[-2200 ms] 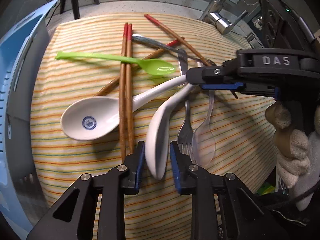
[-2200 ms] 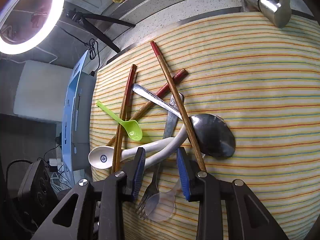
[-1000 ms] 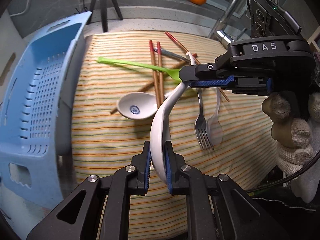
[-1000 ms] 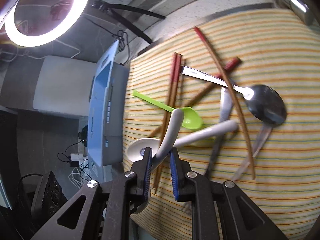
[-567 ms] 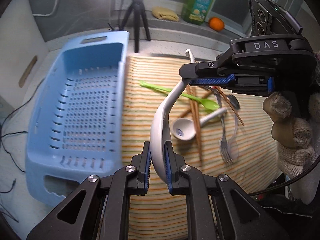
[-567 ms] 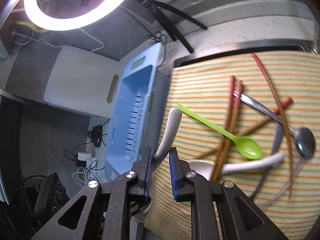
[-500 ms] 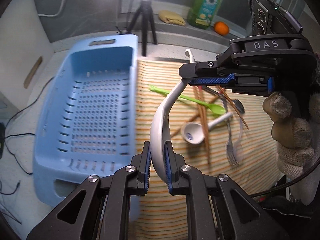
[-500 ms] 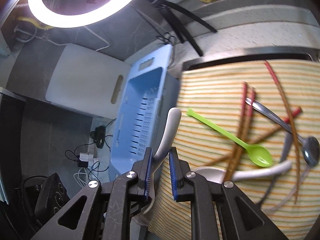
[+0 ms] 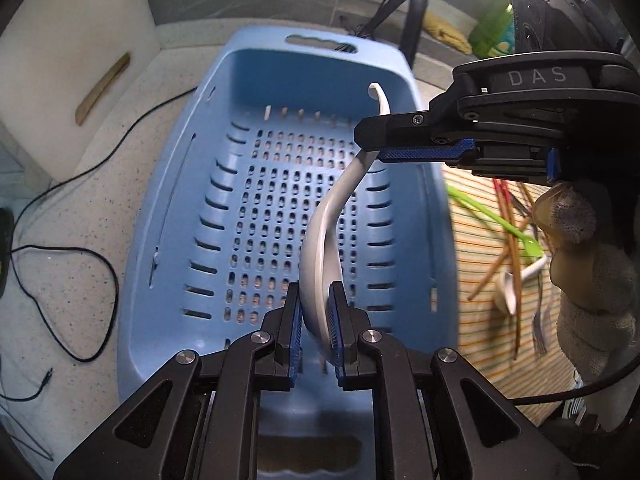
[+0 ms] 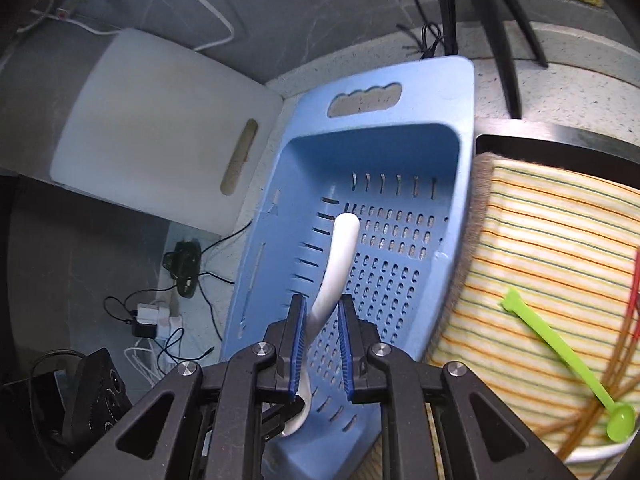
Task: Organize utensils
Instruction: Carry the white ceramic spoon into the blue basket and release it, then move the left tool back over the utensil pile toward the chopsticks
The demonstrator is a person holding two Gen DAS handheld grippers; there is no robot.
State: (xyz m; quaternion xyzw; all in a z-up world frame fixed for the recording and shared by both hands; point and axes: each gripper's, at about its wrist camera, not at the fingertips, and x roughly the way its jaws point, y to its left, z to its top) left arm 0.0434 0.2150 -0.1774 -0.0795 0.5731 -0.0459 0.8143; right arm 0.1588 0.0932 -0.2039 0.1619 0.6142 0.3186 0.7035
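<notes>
A white ceramic spoon (image 9: 328, 220) hangs in the air over the blue perforated basket (image 9: 180, 216). My left gripper (image 9: 316, 312) is shut on the spoon's bowl, with the blue pads pressed on both sides. My right gripper (image 9: 372, 148), seen from the side, is shut on the handle near its tip. In the right wrist view the right gripper (image 10: 322, 320) clamps the white spoon (image 10: 340, 252) above the basket (image 10: 460, 120). A green spoon (image 10: 560, 356), chopsticks (image 9: 516, 264), a second white spoon (image 9: 510, 292) and a fork (image 9: 540, 328) lie on the striped cloth (image 10: 540, 232).
A white cutting board (image 10: 160, 128) leans at the basket's far left. Black cables (image 9: 72, 280) and a charger (image 10: 156, 320) lie on the speckled counter. Tripod legs (image 10: 500, 40) stand behind the basket. A gloved hand (image 9: 580, 264) holds the right gripper.
Both grippers, each still shut on the white spoon, have carried it leftward from above the striped cloth to above the blue basket. The utensils on the cloth have not moved.
</notes>
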